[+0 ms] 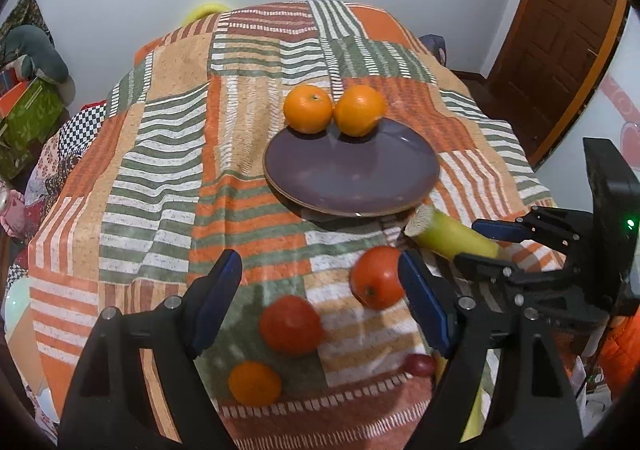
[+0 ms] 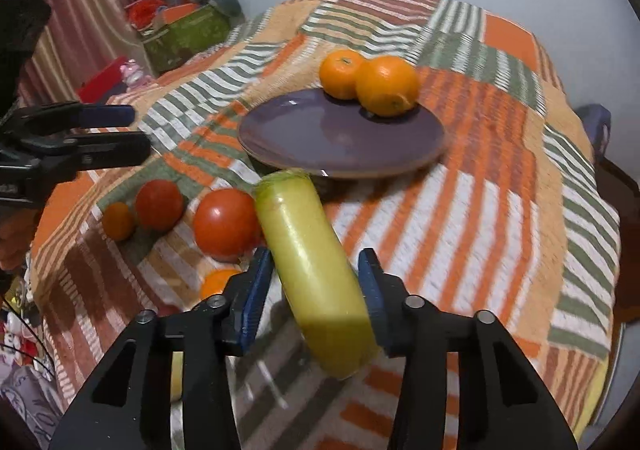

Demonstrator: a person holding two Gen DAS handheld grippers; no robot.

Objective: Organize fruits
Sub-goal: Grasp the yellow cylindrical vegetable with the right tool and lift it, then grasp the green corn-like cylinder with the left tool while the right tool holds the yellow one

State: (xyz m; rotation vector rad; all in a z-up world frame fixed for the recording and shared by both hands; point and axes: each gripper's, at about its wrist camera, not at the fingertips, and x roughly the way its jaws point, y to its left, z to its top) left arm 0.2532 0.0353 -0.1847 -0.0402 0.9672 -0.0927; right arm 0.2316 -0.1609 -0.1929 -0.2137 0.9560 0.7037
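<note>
Two oranges [image 1: 334, 109] on one plate [image 1: 352, 173]; two tomatoes [image 1: 334, 300] beside.

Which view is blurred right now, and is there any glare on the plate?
Right wrist view: motion smear on the pale green cylindrical vegetable and striped cloth. Left wrist view: sharp, with fisheye bending; faint sheen on the round purple plate.

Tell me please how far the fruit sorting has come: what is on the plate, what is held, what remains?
Done: two oranges sit at the far edge of the purple plate. In hand: the right gripper has its fingers around a yellow-green cylindrical piece, beside the plate. The left gripper is open and empty. Left on the cloth: two red tomatoes and a small orange.
</note>
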